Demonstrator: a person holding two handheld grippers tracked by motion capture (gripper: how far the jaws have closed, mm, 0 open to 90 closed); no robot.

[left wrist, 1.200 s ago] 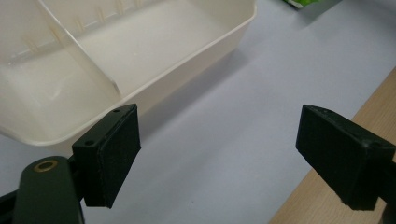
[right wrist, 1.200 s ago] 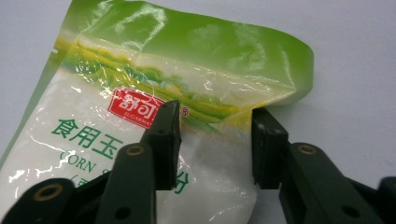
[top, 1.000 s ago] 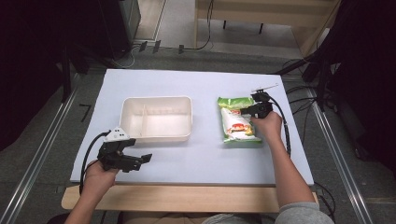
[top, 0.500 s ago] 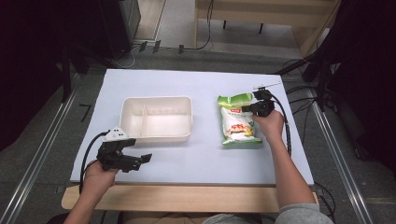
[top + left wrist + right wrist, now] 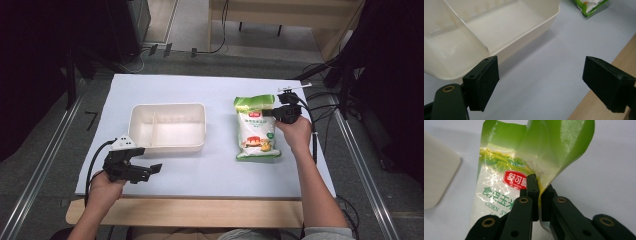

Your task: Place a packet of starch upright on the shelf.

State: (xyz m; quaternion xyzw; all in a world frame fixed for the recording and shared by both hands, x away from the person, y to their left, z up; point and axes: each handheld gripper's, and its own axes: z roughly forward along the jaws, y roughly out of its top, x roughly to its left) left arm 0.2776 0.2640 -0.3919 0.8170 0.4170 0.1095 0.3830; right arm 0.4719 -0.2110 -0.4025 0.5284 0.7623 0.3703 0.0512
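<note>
left gripper (image 5: 150,170): black, grey three-cornered plate, black cable; right gripper (image 5: 536,195): black, brass-ringed screw holes.

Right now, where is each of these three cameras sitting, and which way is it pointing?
High view: fixed above the person's side, looking forward and down on the table; both forearms enter from below.
Left gripper view: rides the left hand-held gripper, looking past its open jaws at the cream divided container.
Right gripper view: rides the right hand-held gripper, looking along jaws pinched on the green corn starch bag.
Shared: the high view and the left gripper view both show the container and the bag.
</note>
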